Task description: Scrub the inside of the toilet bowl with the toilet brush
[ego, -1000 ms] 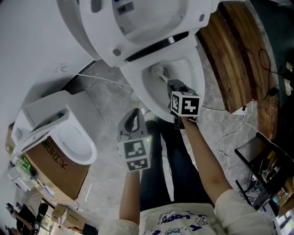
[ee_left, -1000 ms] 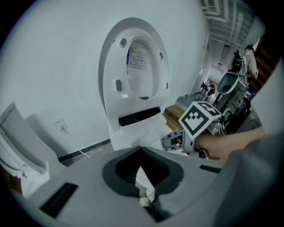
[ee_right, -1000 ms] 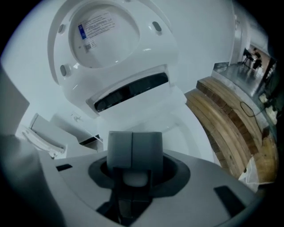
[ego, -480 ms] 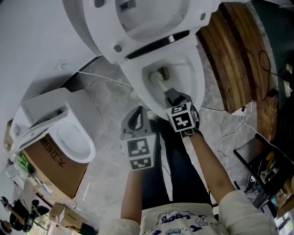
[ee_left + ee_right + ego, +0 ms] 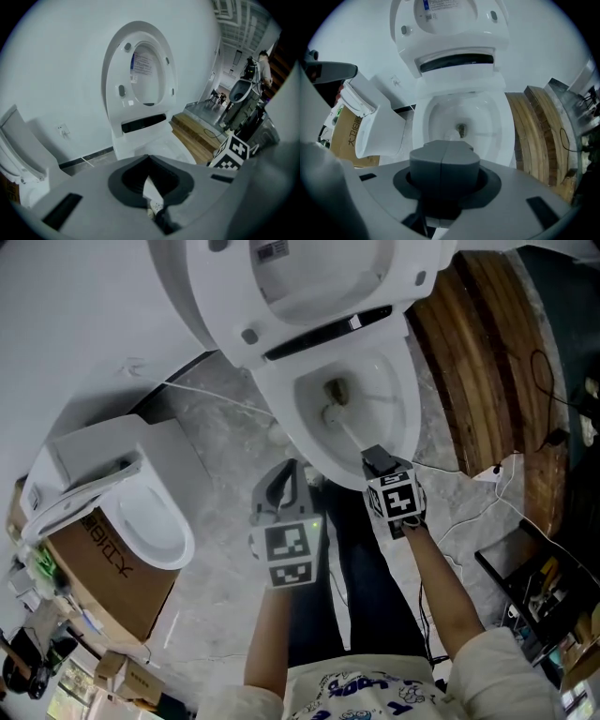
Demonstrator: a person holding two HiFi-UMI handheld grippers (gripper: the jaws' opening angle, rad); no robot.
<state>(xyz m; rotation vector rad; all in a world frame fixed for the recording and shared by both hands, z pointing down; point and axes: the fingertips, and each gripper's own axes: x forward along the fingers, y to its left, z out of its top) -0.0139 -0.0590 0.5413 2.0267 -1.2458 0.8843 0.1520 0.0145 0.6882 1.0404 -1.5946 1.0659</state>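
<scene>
The white toilet bowl (image 5: 398,404) stands with its lid and seat (image 5: 309,282) raised; its drain hole (image 5: 335,388) shows. A white toilet brush (image 5: 334,415) rests inside the bowl, its handle slanting up to my right gripper (image 5: 374,458), which is shut on it over the near rim. In the right gripper view the pads (image 5: 445,161) meet along a seam, hiding the handle, with the bowl (image 5: 487,122) beyond. My left gripper (image 5: 278,487) hangs open and empty over the floor, left of the bowl. In the left gripper view, that gripper (image 5: 149,182) faces the raised lid (image 5: 140,70).
A second white toilet (image 5: 131,507) sits on a cardboard box (image 5: 108,582) at the left. A wooden platform (image 5: 483,352) lies right of the bowl, with thin cables (image 5: 487,474) and dark gear (image 5: 539,587) on the marble floor. The person's legs (image 5: 356,577) are below the grippers.
My right gripper has drawn back toward the person and to the right, pulling the brush head from the far side of the bowl toward the near side. The left gripper barely moved.
</scene>
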